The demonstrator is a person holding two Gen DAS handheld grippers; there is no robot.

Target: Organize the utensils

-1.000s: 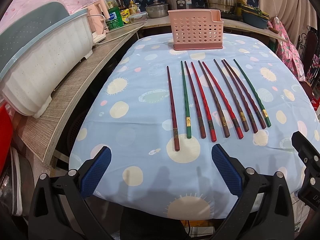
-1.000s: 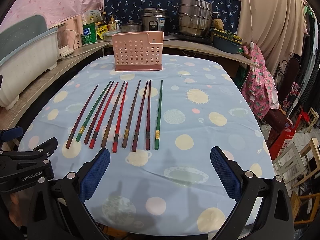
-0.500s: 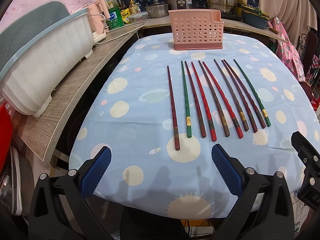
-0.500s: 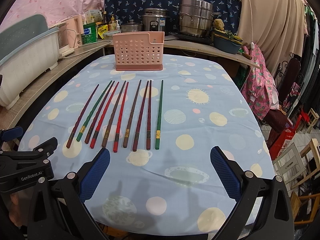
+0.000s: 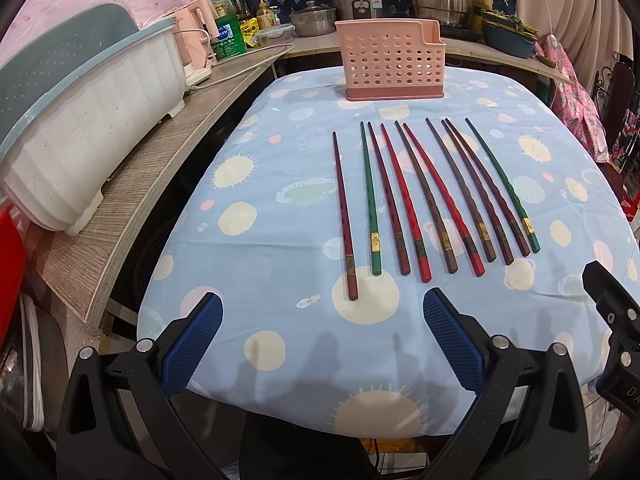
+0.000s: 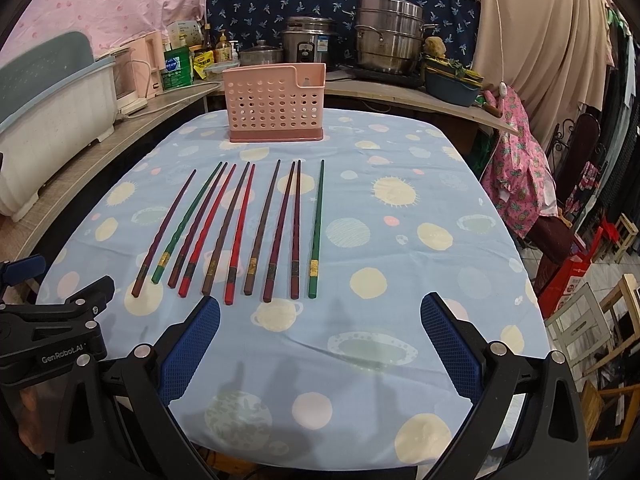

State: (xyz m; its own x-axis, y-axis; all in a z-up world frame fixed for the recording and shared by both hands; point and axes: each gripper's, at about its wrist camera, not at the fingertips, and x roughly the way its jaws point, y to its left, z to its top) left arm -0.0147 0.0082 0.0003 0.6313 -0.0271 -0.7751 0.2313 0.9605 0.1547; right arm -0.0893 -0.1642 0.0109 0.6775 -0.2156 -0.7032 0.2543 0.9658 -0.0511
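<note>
A: So, is anything shifting on your side?

B: Barely. Against the views from a second ago, I am seeing the same row of ten lacquered chopsticks in dark red, bright red, brown and green (image 5: 420, 196), and both tools are hanging where they were. I am reading that as the task not being started: nothing is being lifted, and as far as I can see nothing is standing in the pink perforated plastic utensil basket (image 5: 394, 60).

A: How are the tools standing?

B: I am holding the left hand-held gripper (image 5: 322, 346) with its blue-padded fingers (image 5: 192, 344) spread wide and holding nothing. The right hand-held gripper (image 6: 320, 346) is spread wide and empty too.

A: And where are the chopsticks lying?

B: They are lying flat on the tabletop, on the light blue cloth with cream suns and dots (image 5: 256, 200), thick ends toward me and tips pointing at the basket, which is standing upright at the far edge. From the left wrist view, the leftmost dark red chopstick (image 5: 344, 220) is ending just ahead of the gap between the fingers. From the right wrist view, the row is sitting ahead and to the left, with the rightmost green chopstick (image 6: 317, 228) almost straight ahead of the gap. I am judging those two as the easiest first picks.
</note>
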